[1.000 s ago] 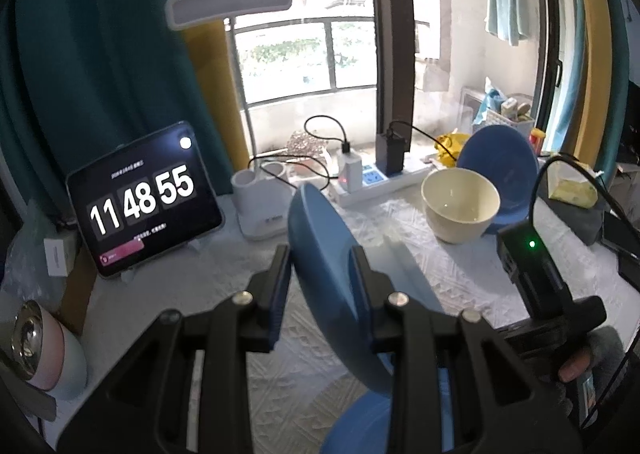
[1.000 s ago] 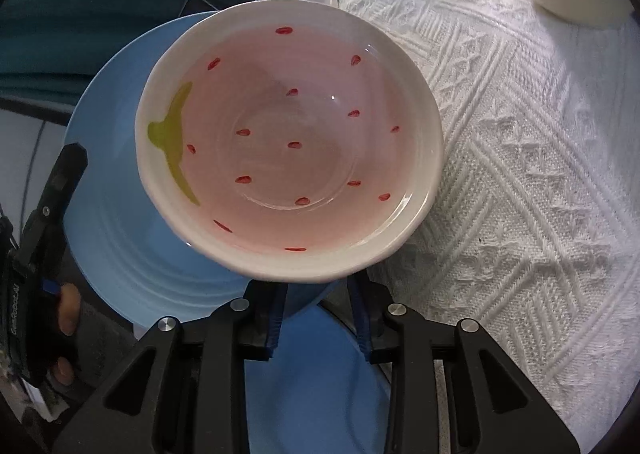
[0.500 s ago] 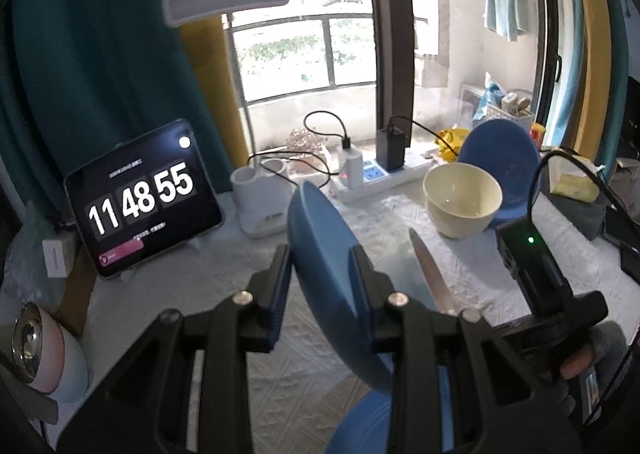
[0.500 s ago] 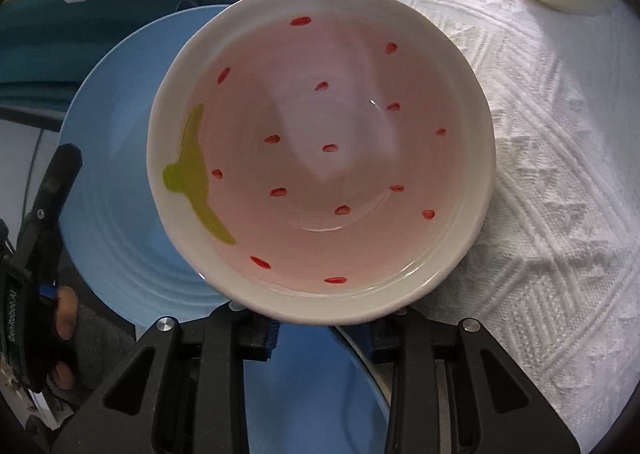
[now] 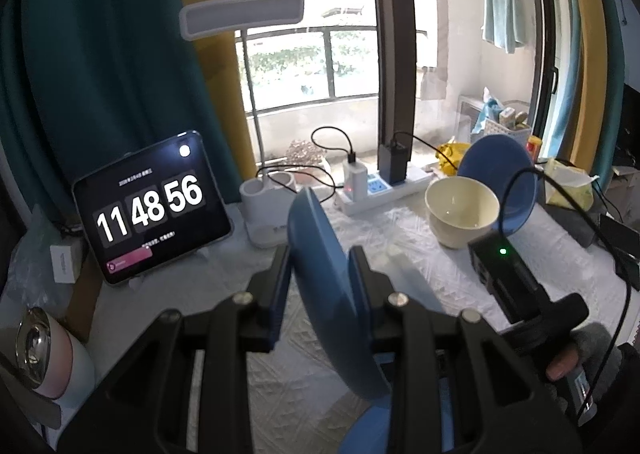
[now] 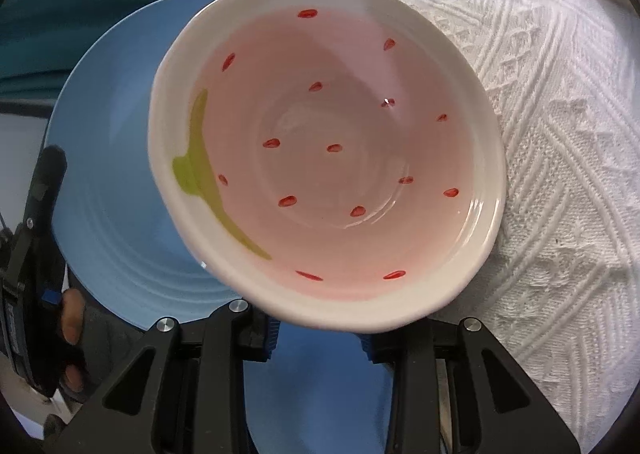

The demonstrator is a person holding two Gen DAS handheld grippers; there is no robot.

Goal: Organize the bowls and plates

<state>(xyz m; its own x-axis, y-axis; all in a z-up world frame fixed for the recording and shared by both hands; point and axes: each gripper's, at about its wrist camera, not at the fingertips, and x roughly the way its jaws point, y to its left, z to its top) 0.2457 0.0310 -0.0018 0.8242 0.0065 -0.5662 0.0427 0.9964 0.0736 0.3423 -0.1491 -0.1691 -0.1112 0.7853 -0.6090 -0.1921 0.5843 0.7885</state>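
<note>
**Blue plate on edge, pink bowl lifted**

The white tablecloth point(image 6: 560, 133) covers the table under your work. Your left gripper point(image 5: 320, 286) pinches a blue plate point(image 5: 320, 262) that stands on its edge above the cloth. Your right gripper point(image 6: 316, 338) holds the pink bowl point(image 6: 328, 157) by its near rim; the tips are hidden under it. A cream bowl point(image 5: 460, 209) stands further back, beside the window.
</note>
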